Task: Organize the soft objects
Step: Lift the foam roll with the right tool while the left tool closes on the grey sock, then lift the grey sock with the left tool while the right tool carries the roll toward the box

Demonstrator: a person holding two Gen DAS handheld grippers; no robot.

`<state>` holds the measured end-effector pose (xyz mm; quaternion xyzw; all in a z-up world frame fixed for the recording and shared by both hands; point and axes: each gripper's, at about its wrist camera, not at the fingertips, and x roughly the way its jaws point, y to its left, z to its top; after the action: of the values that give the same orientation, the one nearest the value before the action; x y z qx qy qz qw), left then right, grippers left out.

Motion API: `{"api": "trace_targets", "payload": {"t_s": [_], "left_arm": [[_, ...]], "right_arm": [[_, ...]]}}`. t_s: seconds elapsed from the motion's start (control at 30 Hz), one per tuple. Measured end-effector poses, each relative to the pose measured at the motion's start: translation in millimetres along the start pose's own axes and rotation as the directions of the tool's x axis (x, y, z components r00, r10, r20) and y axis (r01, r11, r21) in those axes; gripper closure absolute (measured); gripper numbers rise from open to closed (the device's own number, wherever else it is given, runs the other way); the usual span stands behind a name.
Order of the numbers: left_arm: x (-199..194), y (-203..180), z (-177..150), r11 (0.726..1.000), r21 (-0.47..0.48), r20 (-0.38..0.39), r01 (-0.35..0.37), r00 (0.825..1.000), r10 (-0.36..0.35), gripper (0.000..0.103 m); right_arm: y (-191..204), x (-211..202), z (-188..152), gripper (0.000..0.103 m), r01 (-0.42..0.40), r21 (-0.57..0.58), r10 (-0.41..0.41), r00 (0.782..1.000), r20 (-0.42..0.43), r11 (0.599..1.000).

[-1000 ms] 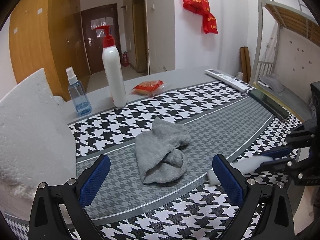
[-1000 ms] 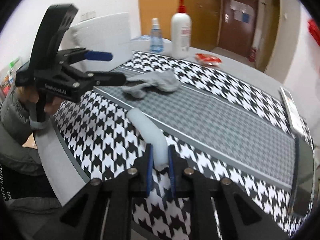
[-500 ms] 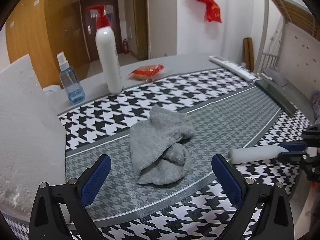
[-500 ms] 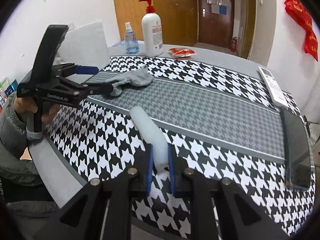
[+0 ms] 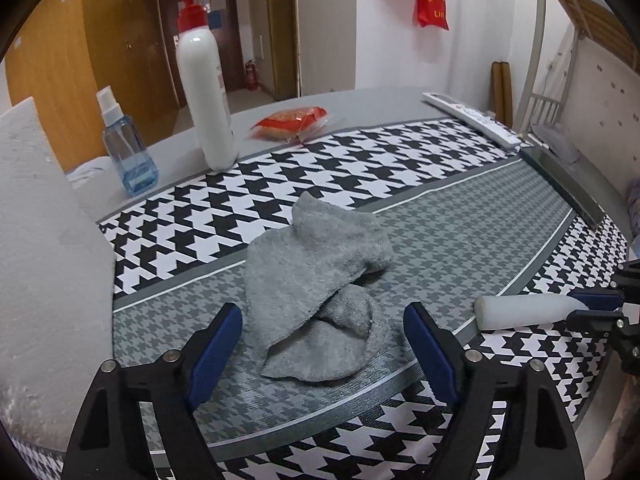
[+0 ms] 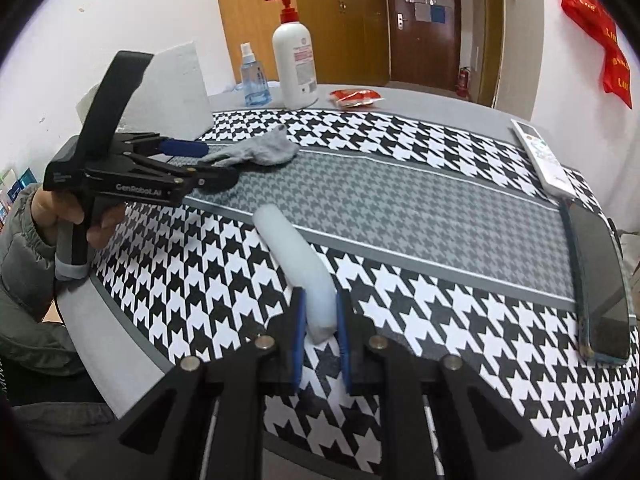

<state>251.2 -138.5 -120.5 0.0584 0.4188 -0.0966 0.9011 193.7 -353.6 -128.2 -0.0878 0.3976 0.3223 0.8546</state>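
The left gripper (image 5: 322, 344) has its jaws spread wide, one blue pad on each side of the near end of the sock (image 5: 316, 292). The pads do not touch the fabric. In the right wrist view the same gripper (image 6: 208, 162) is level above the cloth (image 6: 400, 208), with its tips at the end of the sock (image 6: 260, 150).

The sock is grey, crumpled and folded over itself. It lies on the grey centre band of the houndstooth cloth (image 5: 460, 232), toward the left side of the table (image 5: 360, 104).

The right gripper (image 6: 322, 334) is clamped on one end of the foam roll (image 6: 298, 256). Both pads press the white cylinder, and the free end points across the cloth toward the sock. In the left wrist view the roll (image 5: 524, 310) sits well apart from the sock, at the right edge (whether it rests on the cloth or is lifted just clear cannot be told).

Other items on the table:
- Pump bottle (image 5: 204, 92), upright at the far edge.
- Spray bottle (image 5: 126, 148), beside it.
- Red packet (image 5: 294, 122), on bare table.
- Foam block (image 5: 44, 264), at the left.
- Remote (image 6: 542, 158) and phone (image 6: 600, 276), at the right.
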Motion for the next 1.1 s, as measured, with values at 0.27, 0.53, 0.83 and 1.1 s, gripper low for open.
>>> {"api": "trace_targets", "payload": {"t_s": [0.27,0.53,0.83,1.1], "left_arm": [[7,0,1,1.000,0.002,-0.017,-0.008,1.000,0.008,0.040],[4,4,2,1.000,-0.009,0.013,-0.001,1.000,0.001,0.082],[-24,8,-1,1.000,-0.014,0.091,-0.002,0.996,0.003,0.085],[-50,8,-7,0.999,-0.014,0.146,-0.048,0.988,0.050,0.085]], "right_arm": [[-1,0,0,0.085,-0.001,0.007,0.001,1.000,-0.002,1.000],[1,0,0,0.085,0.001,0.020,-0.001,1.000,0.002,1.000],[5,-4,-1,0.085,-0.025,0.063,0.023,0.999,0.027,0.998],[6,-12,4,0.085,-0.067,0.122,0.055,0.994,0.093,0.990]]}}
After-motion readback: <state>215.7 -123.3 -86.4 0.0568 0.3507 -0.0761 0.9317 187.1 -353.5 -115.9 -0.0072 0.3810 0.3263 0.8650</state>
